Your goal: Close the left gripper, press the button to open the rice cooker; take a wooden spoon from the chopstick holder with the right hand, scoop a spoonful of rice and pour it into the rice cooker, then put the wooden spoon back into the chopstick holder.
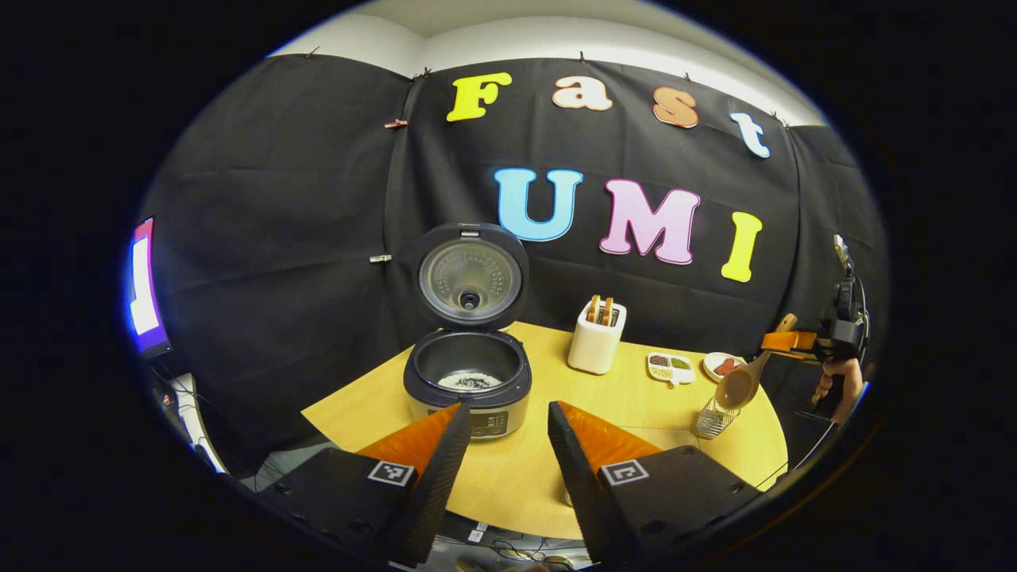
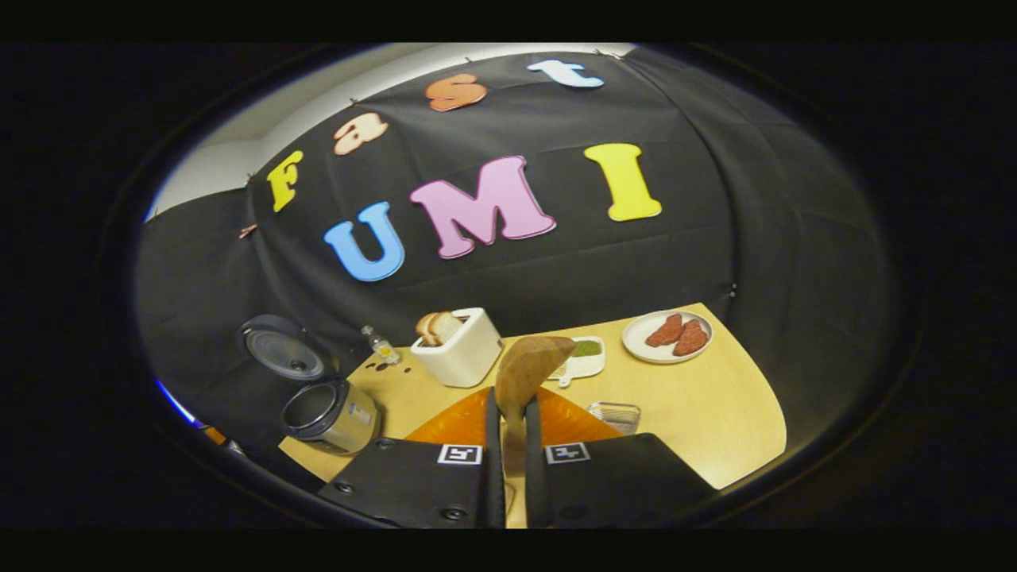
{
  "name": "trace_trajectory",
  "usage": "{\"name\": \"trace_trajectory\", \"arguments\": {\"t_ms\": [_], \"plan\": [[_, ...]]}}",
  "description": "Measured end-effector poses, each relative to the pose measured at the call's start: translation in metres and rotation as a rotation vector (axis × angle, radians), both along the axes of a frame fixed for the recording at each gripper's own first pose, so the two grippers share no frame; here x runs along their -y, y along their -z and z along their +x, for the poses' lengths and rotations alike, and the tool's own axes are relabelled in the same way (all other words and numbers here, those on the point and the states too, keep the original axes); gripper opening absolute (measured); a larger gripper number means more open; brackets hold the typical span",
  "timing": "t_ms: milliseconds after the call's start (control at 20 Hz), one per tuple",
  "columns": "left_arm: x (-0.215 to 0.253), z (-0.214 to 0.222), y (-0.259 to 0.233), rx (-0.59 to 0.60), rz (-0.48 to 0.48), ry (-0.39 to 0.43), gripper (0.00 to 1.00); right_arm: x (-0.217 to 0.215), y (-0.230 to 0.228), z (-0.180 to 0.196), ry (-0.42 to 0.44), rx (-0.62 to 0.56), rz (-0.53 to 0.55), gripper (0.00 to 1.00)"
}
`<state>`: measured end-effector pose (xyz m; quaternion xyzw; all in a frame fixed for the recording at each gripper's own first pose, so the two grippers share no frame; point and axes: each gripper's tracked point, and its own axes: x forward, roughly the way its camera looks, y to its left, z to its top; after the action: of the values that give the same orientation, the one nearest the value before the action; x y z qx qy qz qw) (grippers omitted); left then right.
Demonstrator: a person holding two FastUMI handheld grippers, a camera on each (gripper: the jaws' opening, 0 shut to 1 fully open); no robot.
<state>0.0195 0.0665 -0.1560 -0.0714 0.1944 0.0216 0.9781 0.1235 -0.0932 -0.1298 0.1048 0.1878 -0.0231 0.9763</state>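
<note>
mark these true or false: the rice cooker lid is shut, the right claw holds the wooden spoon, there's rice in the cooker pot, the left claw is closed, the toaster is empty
1. The rice cooker lid is shut. False: the lid stands open.
2. The right claw holds the wooden spoon. True: both fingers press on its handle.
3. There is rice in the cooker pot. True: a white patch of rice lies at the bottom.
4. The left claw is closed. False: its fingers are spread apart, gripping nothing.
5. The toaster is empty. False: bread slices stick out of its slots.
</note>
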Motion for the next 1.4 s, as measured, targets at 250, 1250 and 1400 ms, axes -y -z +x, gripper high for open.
{"name": "trace_trajectory", "arguments": {"t_ms": [250,1250,1400], "plan": [[-0.047,0.002,0.007,0.024,-0.074,0.013,0.73,-0.091,0.02,-0.02,-0.066,-0.038,-0.051,0.1],[-0.109,-0.004,0.017,0.053,-0.155,0.012,0.76,-0.161,0.186,-0.06,-0.108,-0.36,-0.212,0.14],[-0.112,-0.002,0.017,0.052,-0.163,0.006,0.76,-0.167,0.187,-0.06,-0.071,-0.376,-0.088,0.14]]}}
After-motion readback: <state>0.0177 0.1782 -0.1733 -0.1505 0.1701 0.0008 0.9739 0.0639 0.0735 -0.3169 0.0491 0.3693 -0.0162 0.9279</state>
